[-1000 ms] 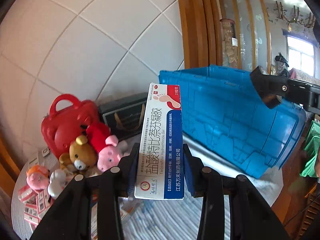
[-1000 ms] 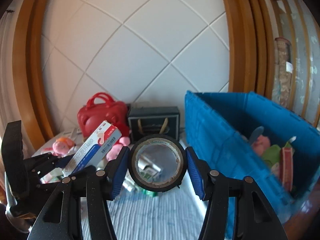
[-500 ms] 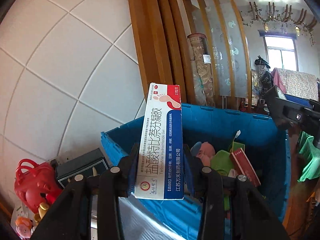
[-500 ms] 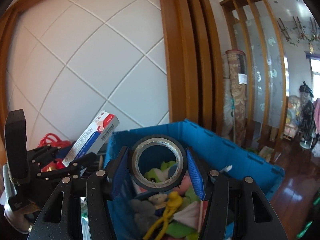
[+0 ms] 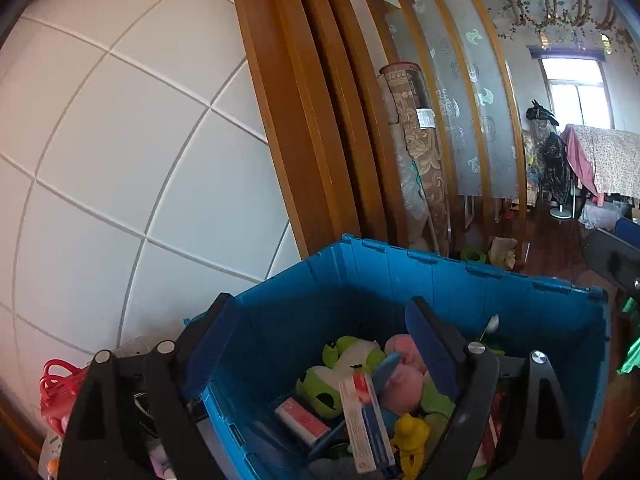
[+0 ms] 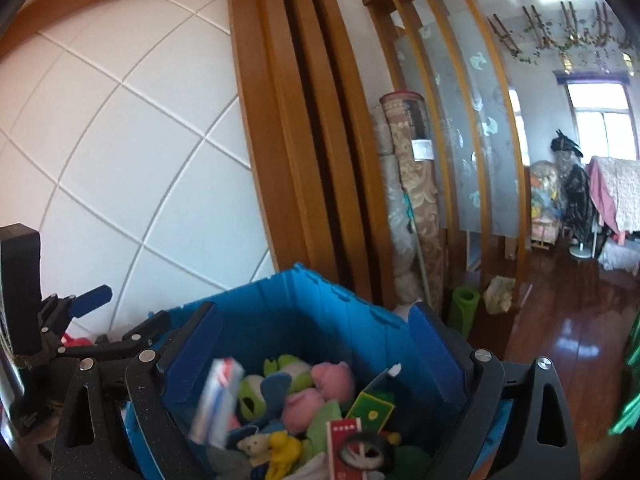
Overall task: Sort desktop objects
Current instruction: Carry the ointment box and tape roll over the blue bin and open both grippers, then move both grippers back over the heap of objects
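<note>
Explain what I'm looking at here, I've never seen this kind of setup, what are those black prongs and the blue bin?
Each picture comes from a camera on a hand-held claw, looking along its two black fingers. No robot: a person holds one per hand. Both hover over a blue crate of toys and boxes. The left claw is opening, nothing between its pads; a medicine box lies below it in the crate. The right claw is opening too, empty, with a black tape roll in the crate beneath.

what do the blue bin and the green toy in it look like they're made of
Blue bin: likely rigid moulded plastic, semi-gloss, with ribbed walls and hinge knuckles along the rim. Green toy: apparently plush fabric, matte and fuzzy, with soft rounded shapes.
</note>
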Motion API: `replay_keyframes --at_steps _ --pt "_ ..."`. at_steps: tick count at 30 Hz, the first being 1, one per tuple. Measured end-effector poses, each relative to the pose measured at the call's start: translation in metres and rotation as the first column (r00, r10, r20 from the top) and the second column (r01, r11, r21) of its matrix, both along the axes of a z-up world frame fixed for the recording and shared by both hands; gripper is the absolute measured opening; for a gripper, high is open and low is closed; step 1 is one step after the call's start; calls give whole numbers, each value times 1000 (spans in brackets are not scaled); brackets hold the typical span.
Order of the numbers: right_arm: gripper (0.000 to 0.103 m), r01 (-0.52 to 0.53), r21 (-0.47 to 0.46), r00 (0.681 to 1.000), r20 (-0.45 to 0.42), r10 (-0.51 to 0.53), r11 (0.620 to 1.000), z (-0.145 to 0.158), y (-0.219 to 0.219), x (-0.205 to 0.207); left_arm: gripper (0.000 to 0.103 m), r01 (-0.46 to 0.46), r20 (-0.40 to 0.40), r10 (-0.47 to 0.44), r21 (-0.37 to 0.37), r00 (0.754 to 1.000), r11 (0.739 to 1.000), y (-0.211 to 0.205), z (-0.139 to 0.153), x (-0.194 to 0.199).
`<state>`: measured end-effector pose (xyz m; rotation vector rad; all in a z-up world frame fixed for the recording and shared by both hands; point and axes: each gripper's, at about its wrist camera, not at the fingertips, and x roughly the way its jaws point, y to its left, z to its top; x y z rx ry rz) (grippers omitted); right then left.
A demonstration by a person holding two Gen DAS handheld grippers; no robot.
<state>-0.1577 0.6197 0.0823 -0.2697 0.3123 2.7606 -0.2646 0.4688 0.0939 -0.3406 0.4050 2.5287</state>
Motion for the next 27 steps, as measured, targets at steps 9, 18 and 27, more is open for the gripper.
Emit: replay_keyframes --at_steps 9,18,27 --pt "102 -19 -18 1000 -1 19 1000 -7 1 13 89 -26 10 26 2 1000 1000 1 -7 1" --pt "102 -52 17 998 26 51 999 -11 -20 18 89 -71 -1 72 36 997 997 -20 -6 13" --pt "103 -76 42 997 2 76 996 -4 -40 32 89 -129 -20 130 58 991 990 -51 -5 28"
